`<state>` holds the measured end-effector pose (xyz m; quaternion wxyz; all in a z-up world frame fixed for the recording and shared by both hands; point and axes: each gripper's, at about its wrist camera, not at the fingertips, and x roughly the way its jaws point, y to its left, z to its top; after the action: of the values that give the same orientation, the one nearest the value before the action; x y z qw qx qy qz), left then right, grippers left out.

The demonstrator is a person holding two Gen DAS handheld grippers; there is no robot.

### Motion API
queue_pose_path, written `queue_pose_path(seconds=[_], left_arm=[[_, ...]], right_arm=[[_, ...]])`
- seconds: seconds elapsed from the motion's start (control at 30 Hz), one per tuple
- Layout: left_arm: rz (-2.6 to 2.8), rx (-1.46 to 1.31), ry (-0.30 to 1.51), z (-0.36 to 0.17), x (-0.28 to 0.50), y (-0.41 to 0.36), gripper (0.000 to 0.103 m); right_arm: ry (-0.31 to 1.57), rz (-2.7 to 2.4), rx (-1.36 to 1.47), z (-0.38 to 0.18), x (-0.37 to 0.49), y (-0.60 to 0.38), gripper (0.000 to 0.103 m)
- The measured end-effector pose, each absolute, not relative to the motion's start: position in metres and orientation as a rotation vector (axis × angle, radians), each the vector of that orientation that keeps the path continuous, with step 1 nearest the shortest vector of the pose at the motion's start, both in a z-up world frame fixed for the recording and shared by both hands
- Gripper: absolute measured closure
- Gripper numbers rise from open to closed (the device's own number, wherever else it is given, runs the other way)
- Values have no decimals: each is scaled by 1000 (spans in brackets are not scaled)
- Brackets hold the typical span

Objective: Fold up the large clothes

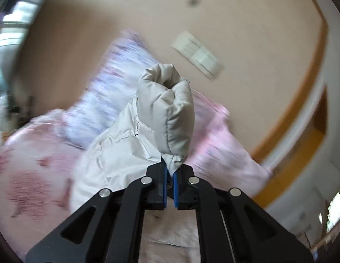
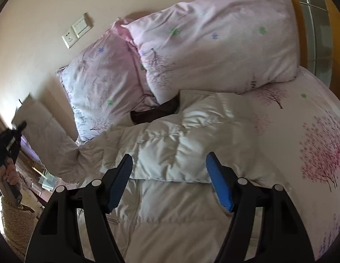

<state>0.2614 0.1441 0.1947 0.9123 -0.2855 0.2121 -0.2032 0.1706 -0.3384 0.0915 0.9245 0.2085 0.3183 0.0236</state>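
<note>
The left tongs (image 1: 169, 173) are clamped tight, their blue pads (image 1: 164, 184) pinching the sleeve cuff (image 1: 170, 109) between them. In the right wrist view the left tongs (image 2: 20, 127) show at the left edge, raised, with a hand (image 2: 10, 173) around the handle. The right tongs (image 2: 170, 179) gape wide, tilted downward, nothing between the pads (image 2: 220, 186).

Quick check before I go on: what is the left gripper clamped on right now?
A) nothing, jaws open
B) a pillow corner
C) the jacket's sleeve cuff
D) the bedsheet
C: in the left wrist view the left gripper has its jaws shut on the end of the puffy sleeve cuff of the white jacket, lifted off the bed.
</note>
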Motion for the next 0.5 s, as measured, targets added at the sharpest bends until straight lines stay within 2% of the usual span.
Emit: queue_pose_path(seconds=[0.27, 0.5], left_arm=[[-624, -462, 526, 182, 277, 7, 99], [-645, -275, 666, 127, 284, -88, 99]], right_arm=[[627, -17, 440, 93, 156, -360, 29], [627, -68, 460, 89, 154, -377, 28]])
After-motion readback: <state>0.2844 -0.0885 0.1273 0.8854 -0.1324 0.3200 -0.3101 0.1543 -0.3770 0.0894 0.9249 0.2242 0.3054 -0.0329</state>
